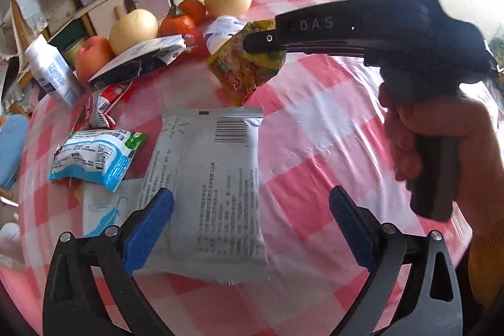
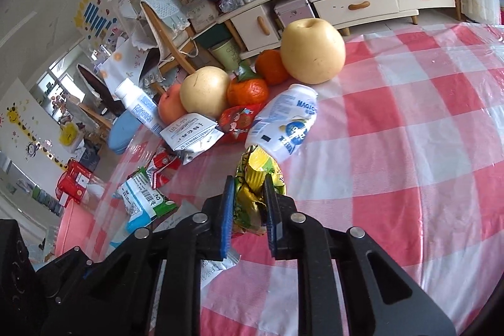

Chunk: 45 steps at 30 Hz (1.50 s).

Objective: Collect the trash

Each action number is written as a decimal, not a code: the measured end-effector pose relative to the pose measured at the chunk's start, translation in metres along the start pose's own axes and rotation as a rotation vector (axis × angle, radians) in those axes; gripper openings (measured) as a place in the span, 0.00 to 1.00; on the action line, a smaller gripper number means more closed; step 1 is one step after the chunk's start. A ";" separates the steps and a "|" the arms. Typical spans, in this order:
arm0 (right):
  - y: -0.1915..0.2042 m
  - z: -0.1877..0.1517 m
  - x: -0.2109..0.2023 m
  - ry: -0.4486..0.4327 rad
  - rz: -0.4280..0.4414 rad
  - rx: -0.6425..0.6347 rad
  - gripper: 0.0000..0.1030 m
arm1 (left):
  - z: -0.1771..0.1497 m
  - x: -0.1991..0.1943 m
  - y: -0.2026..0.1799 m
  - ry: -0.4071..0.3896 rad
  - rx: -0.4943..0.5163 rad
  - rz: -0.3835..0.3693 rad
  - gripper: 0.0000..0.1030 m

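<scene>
While the right gripper (image 2: 249,203) pinches a crumpled yellow snack wrapper (image 2: 256,178) lifted at frame centre, the left gripper (image 1: 252,229) hangs open over a grey packet (image 1: 208,178), with more wrappers (image 1: 94,156) uncollected at left on the checked tablecloth (image 1: 330,131).

Left hand-held gripper (image 1: 252,210) agape, right (image 2: 249,203) clamped

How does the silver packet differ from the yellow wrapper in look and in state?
The silver packet is flat, pale grey and printed with a barcode; the yellow wrapper is crumpled and brightly coloured. The silver packet lies on the checked tablecloth below the open left tool; the yellow wrapper is pinched in the right tool. Both are packaging.
</scene>
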State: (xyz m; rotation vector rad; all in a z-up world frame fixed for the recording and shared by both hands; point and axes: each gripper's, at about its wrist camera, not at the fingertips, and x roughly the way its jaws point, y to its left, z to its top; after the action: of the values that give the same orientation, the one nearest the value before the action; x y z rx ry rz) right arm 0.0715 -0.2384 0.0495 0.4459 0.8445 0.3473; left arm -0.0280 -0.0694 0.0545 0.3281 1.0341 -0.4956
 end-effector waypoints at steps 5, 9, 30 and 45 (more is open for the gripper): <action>-0.004 0.001 -0.003 0.009 -0.006 0.009 0.18 | 0.004 0.000 0.013 -0.020 0.026 0.184 0.95; -0.001 0.000 -0.001 0.037 0.000 0.004 0.19 | 0.006 0.012 0.010 -0.010 0.084 0.220 0.95; -0.002 -0.009 0.026 0.034 0.008 0.004 0.61 | 0.007 0.028 0.033 0.011 -0.064 0.162 0.75; 0.018 -0.020 0.011 -0.004 -0.098 -0.121 0.22 | -0.016 -0.024 0.053 -0.072 -0.182 0.097 0.74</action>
State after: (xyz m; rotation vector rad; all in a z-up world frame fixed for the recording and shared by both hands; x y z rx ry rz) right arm 0.0601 -0.2132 0.0401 0.2920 0.8333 0.3044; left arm -0.0209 -0.0119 0.0693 0.1962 0.9800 -0.3207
